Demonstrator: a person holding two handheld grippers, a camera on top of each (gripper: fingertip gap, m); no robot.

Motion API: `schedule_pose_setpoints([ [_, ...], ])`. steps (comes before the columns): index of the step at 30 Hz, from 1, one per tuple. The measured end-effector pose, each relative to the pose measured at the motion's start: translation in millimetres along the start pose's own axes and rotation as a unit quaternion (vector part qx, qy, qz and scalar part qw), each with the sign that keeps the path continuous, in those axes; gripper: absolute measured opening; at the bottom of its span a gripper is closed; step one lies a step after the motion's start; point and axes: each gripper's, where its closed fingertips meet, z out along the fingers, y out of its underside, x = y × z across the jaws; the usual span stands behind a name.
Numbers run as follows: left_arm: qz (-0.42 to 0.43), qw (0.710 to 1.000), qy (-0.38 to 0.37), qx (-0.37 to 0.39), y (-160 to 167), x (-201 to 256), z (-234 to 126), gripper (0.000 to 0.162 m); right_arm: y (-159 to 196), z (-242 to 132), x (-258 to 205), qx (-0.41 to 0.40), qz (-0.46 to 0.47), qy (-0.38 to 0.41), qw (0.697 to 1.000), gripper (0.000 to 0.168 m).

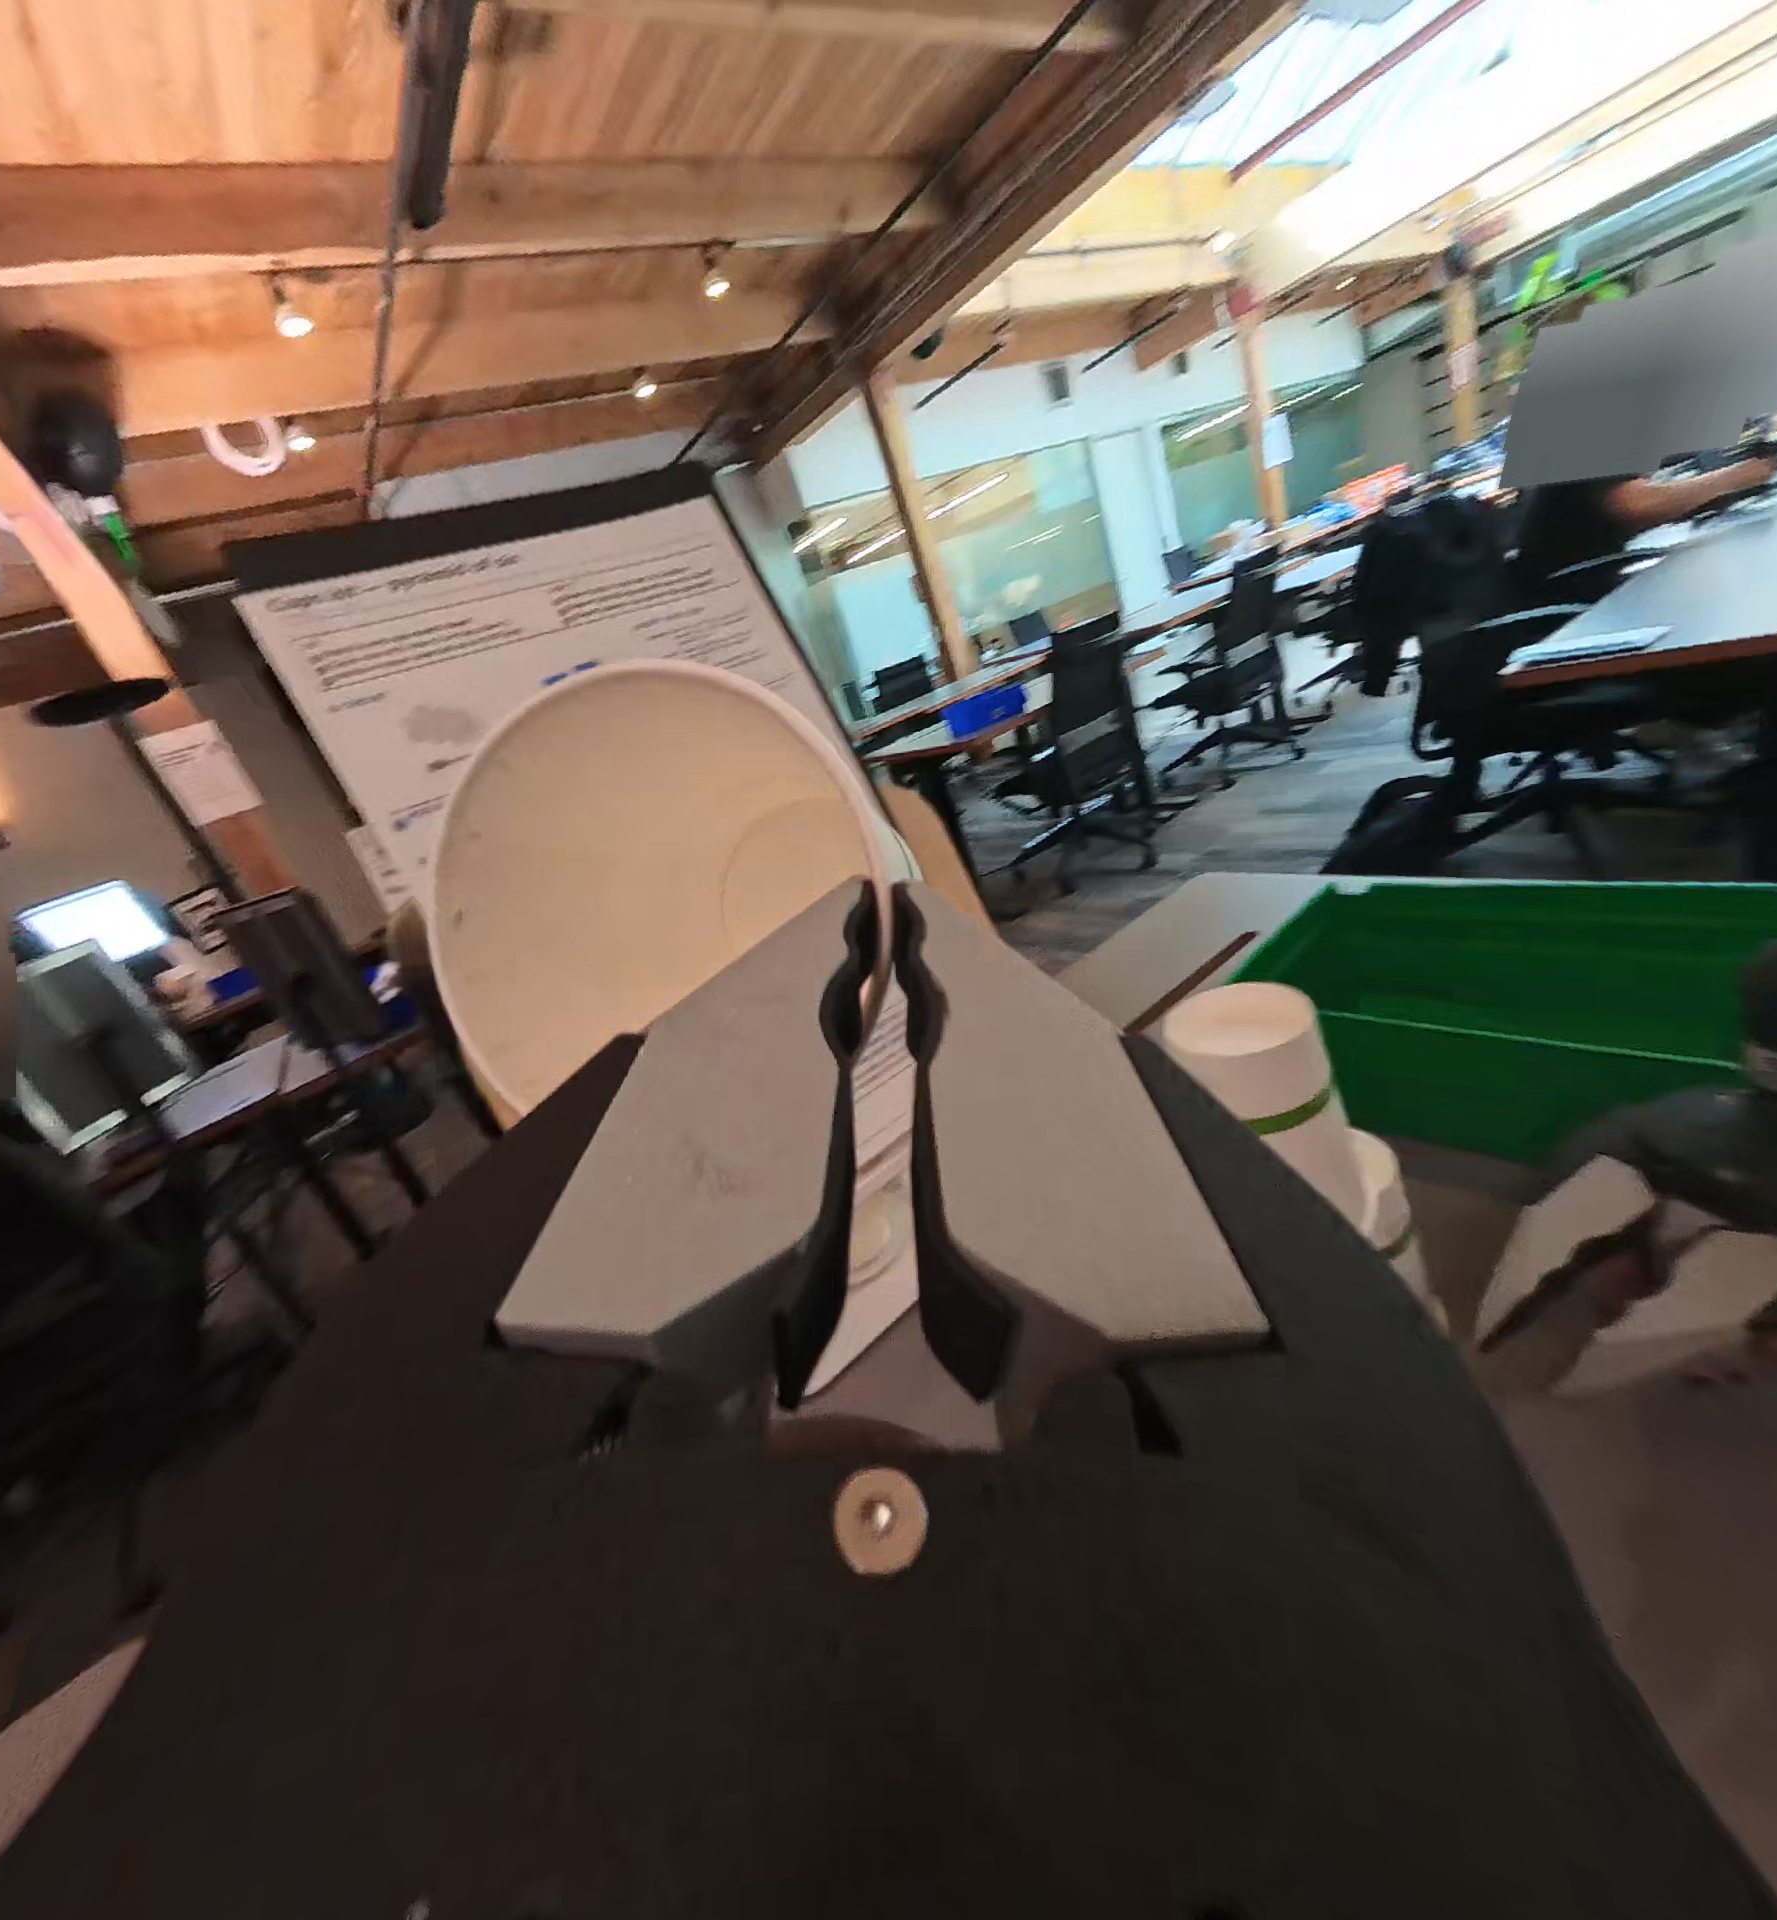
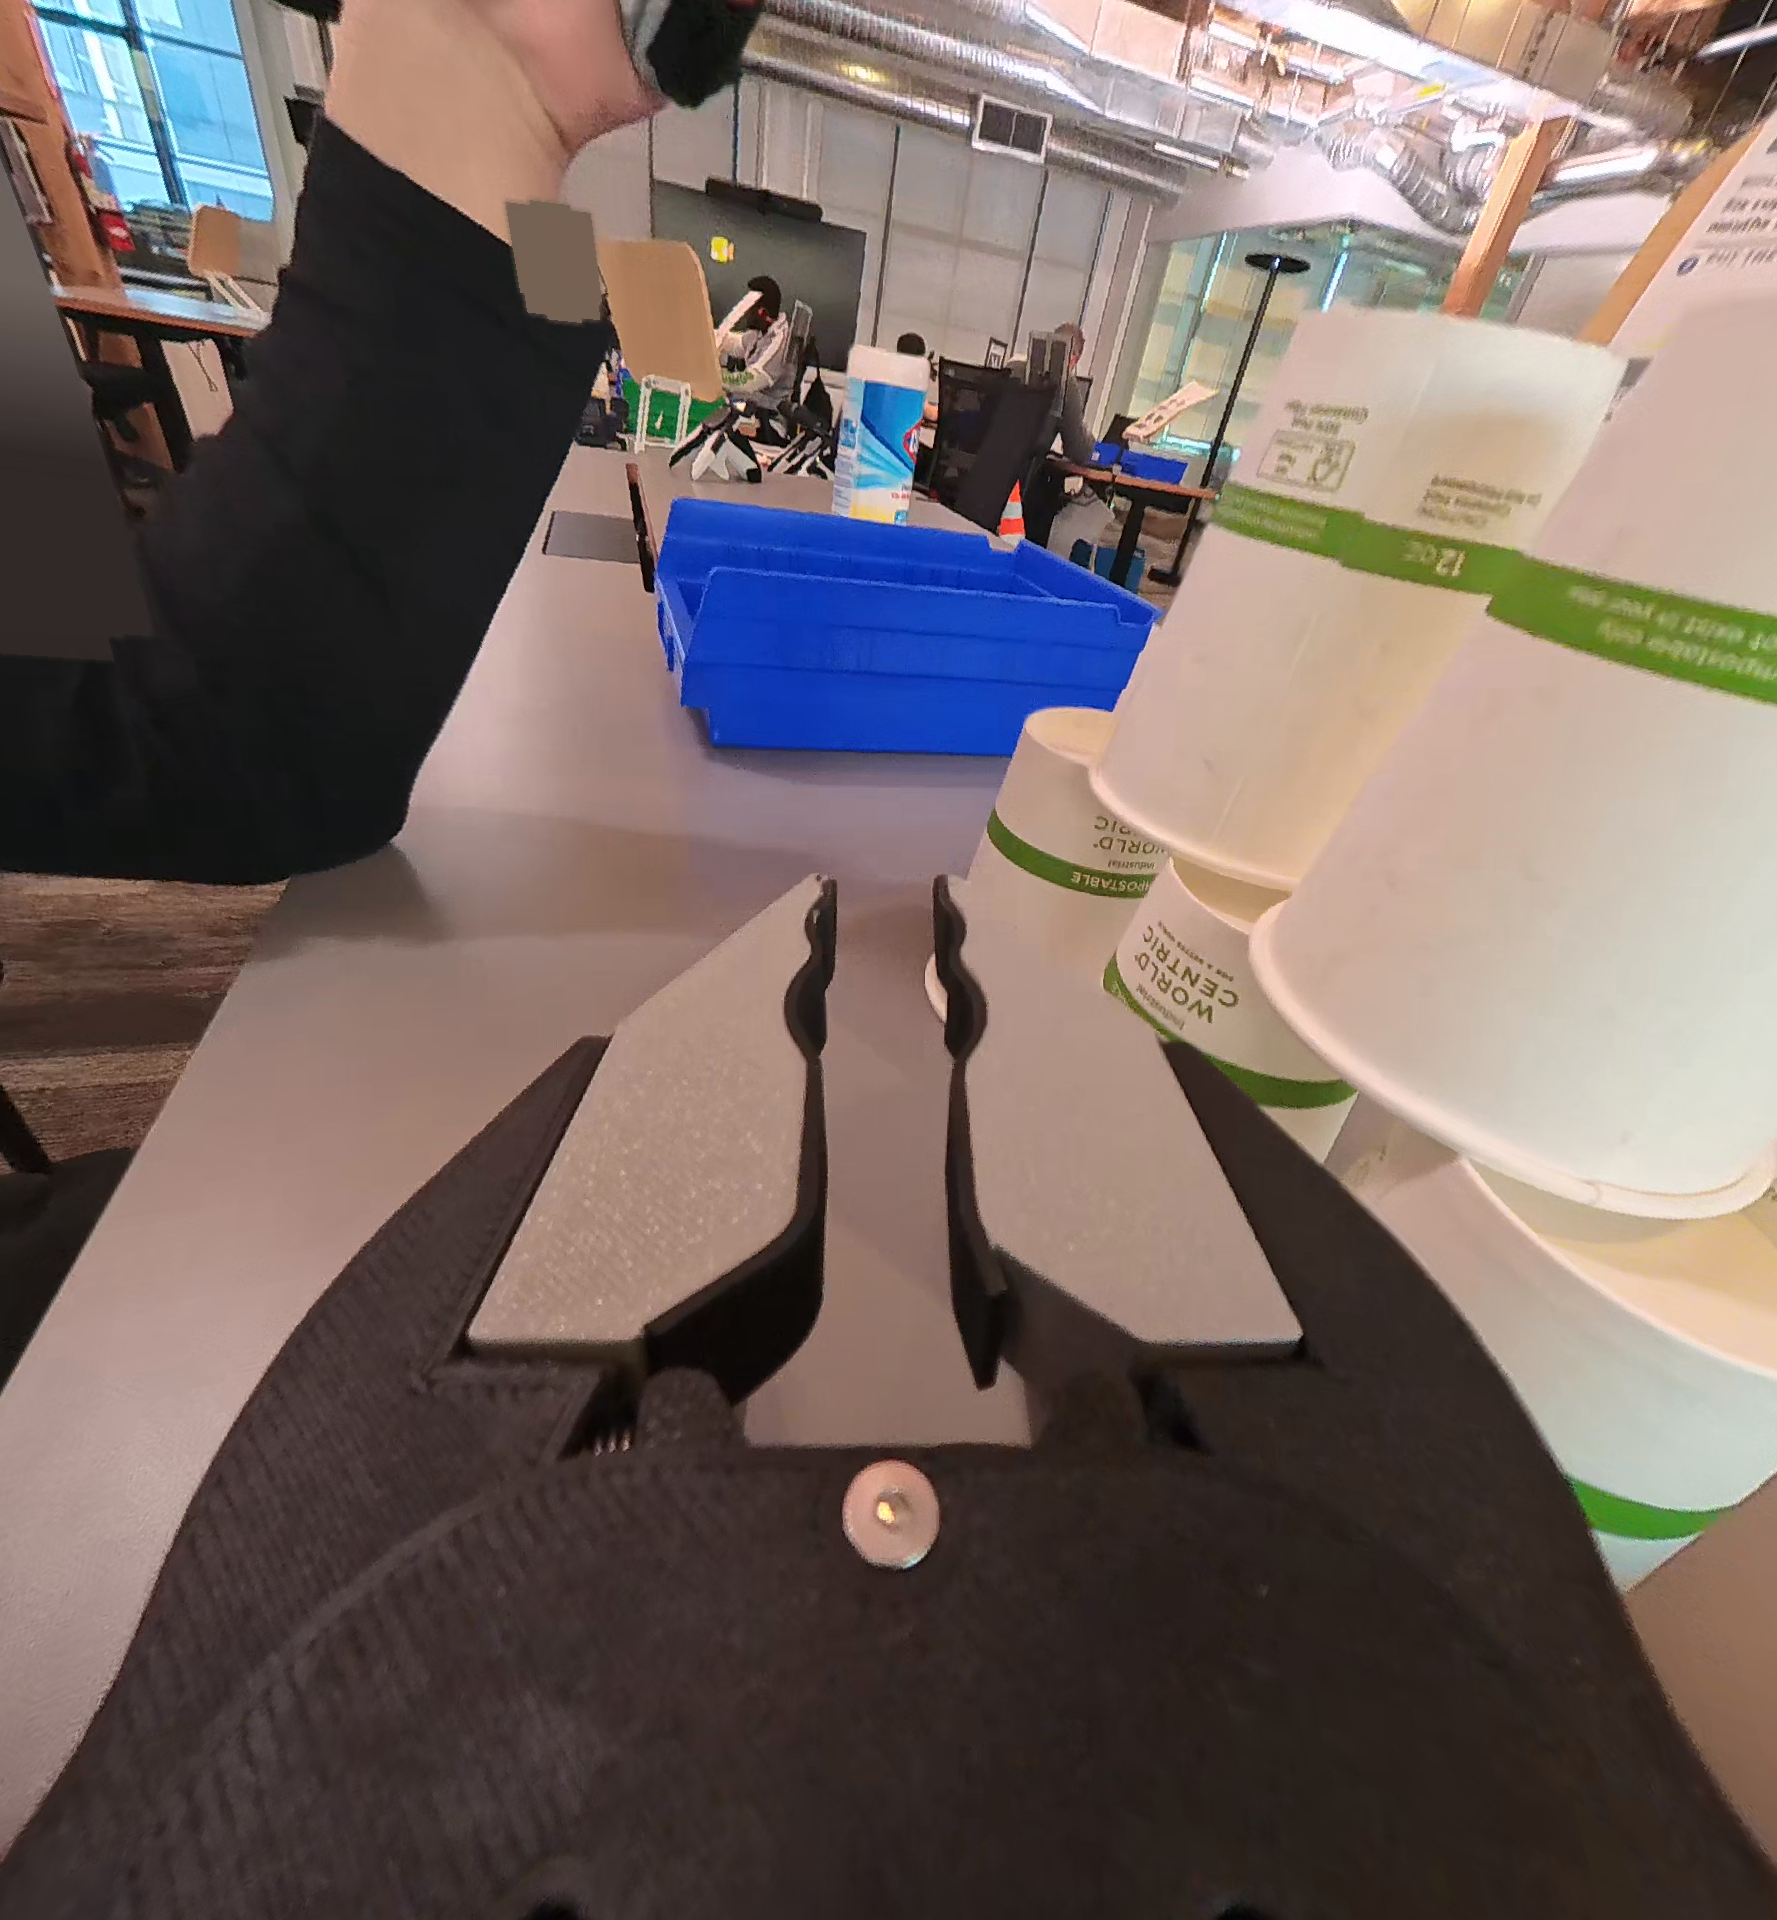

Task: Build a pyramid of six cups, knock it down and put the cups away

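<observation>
Cups stand upside down on the grey bench (image 2: 572, 935), stacked in tiers at the right of the right wrist view: a large cup (image 2: 1549, 862) nearest in the upper tier, another (image 2: 1310, 582) behind it, and three lower cups showing beneath them, so five in the stack as far as I can count. A sixth cup (image 1: 645, 883) is in the left hand-held gripper (image 1: 885, 935), whose fingers are almost closed on its rim, the cup's open mouth turned toward the camera and lifted above the bench. The right hand-held gripper (image 2: 882, 914) is partly open with nothing between its fingers, low over the bench just left of the stack. Farther along lie one blue bin (image 2: 894, 644) and one wipes canister (image 2: 879, 436); one green bin (image 1: 1518, 987) sits beyond the stack in the left view. Beyond, an open office with desks, chairs and a timber ceiling.
</observation>
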Motion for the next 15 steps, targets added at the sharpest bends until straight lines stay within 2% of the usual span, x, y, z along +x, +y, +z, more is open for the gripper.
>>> schedule_pose_setpoints([
  [5, -0.043, 0.993, 0.085, 0.063, -24.8, 29.5, -2.7, 0.000, -32.9, -2.4, 5.4, 0.067, 0.004, 0.030, 0.997, 0.014],
  [10, -0.119, 0.968, 0.143, 0.169, -62.4, 39.6, -19.6, 0.000, -129.4, 5.3, 30.5, 0.177, 0.075, 0.049, 0.980, 0.023],
  [15, -0.132, 0.958, 0.162, 0.195, -73.1, 52.7, -17.8, 0.000, -223.1, 27.6, 24.6, 0.234, 0.086, -0.024, 0.968, 0.042],
])
